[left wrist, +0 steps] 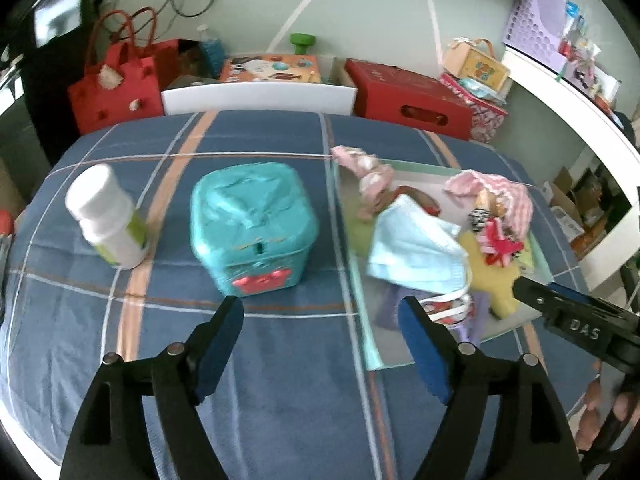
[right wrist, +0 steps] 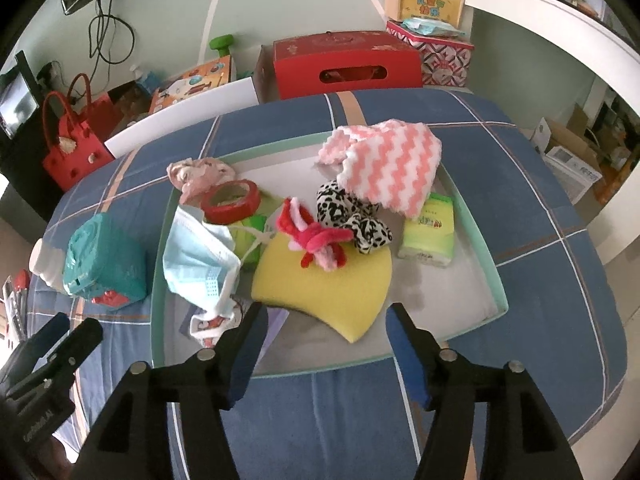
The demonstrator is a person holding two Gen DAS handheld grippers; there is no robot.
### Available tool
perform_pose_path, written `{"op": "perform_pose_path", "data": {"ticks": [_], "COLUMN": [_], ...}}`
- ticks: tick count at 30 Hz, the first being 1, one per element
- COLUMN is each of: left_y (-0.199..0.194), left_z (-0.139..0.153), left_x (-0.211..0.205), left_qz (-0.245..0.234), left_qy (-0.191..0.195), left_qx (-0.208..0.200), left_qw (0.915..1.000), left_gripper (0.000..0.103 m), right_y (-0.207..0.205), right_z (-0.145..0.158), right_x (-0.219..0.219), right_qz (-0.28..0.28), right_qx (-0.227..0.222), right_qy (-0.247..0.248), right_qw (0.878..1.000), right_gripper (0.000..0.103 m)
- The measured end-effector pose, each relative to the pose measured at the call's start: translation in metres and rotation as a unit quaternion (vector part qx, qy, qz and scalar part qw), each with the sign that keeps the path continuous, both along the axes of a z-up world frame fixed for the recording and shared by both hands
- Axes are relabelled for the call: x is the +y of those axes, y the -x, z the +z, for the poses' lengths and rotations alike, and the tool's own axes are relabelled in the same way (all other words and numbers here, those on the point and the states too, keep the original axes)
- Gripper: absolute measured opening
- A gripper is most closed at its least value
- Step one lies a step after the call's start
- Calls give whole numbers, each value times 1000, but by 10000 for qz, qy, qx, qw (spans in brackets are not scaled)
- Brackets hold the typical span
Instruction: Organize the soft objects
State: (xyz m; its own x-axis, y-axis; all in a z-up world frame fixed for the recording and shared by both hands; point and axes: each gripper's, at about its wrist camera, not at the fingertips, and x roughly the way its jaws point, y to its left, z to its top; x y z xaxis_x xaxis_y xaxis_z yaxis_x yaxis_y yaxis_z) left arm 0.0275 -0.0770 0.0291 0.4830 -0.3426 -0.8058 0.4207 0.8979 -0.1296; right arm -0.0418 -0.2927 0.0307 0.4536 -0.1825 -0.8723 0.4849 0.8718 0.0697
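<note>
Spongy yellow wedge [right wrist: 320, 276], pleated blue mask [right wrist: 196, 260], fuzzy zigzag cloth [right wrist: 392, 164], shallow tray [right wrist: 480, 240]

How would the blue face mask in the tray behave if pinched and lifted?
The mask lies crumpled with loose ear loops, so it would probably sag and drape rather than hold shape. It looks thin, likely very light. Its loops lie against the yellow sponge and could snag or drag neighbours.

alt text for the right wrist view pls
A shallow tray on a blue plaid cloth holds a yellow sponge, blue face mask, red tape roll, pink zigzag cloth, leopard scrunchie and tissue pack. The right gripper hangs over its near edge, jaws open and empty.
</note>
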Motion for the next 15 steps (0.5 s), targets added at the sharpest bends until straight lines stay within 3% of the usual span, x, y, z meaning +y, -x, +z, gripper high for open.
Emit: {"op": "perform_pose_path", "data": {"ticks": [3,10,14,15], "left_y": [-1,-2,-2,-2], "left_z": [-5,-9,-12,-12], "left_x": [12,31,35,35], "left_qz": [219,543,606,614], "left_qy": [-134,-364,-552,-565], "left_qx": [-16,-69,-84,-65], "left_qw": [9997,9978,9966,9965], "left_gripper": [91,92,92,92], "right_y": [2,4,4,5], "right_z": [-1,-8,-11,-11], "right_x": [4,18,25,27], "right_qz": [34,135,198,210], "right_qx": [30,183,242,240], "right_qy": [22,87,112,131], "right_qw": [10000,9997,9994,9994], "right_gripper": [72,77,84,90]}}
